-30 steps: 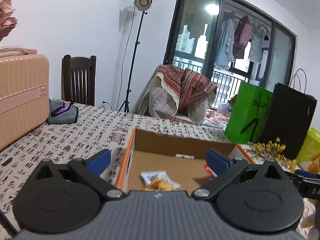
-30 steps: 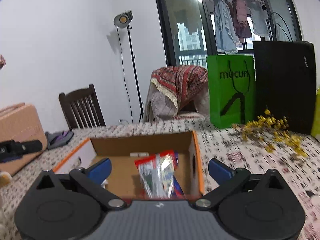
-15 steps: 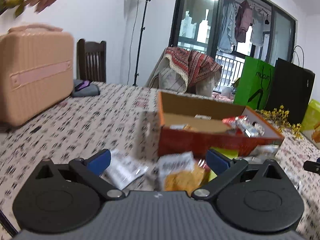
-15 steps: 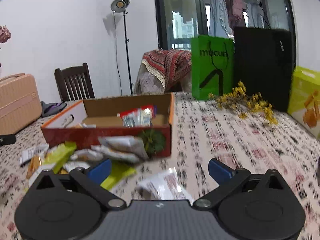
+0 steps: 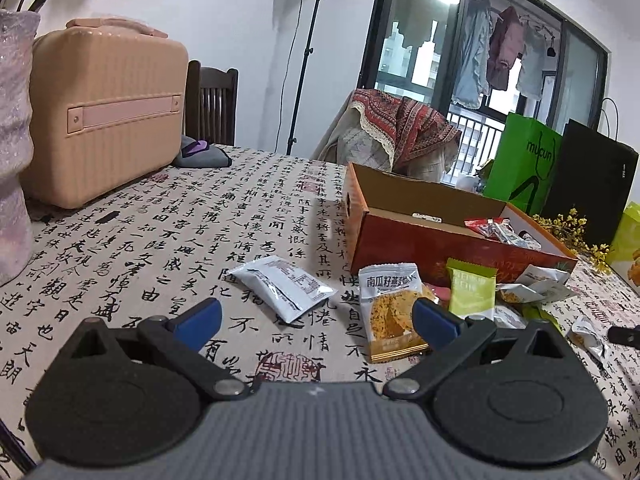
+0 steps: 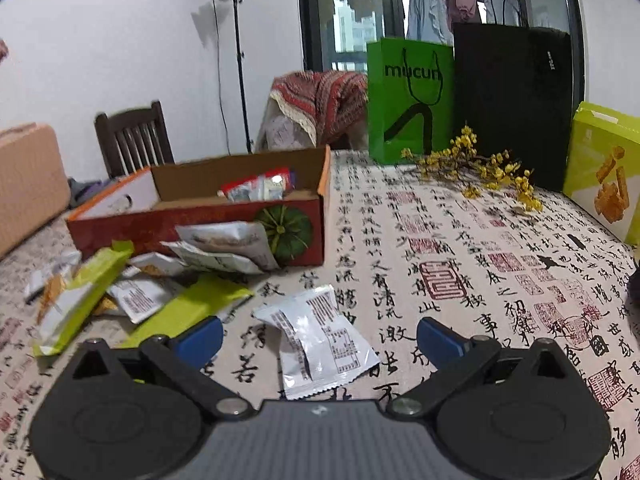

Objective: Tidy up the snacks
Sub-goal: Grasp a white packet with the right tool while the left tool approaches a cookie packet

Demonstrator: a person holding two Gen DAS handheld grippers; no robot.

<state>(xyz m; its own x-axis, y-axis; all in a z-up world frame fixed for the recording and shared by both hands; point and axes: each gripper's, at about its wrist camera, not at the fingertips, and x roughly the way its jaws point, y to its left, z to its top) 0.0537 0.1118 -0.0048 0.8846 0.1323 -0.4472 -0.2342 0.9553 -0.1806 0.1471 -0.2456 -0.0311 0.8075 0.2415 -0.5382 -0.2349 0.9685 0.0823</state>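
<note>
Right wrist view: white snack packet [image 6: 320,340] flat on desk [image 6: 460,240], lower centre, between wide-open empty fingers [image 6: 438,340] of right gripper [image 6: 318,336]. Box [image 6: 200,216] upper left. Likely pick-up stage; next, lower and close. Left gripper [image 5: 316,320] also open, empty.

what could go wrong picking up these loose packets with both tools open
1. The flat silver foil packet lies flush on the calligraphy tablecloth, so the open right tool may slide over it or pinch the cloth.
2. The green and white packets overlap against the red cardboard box; grabbing one could drag the others.
3. The open left tool could crush the pumpkin cracker packet.
</note>
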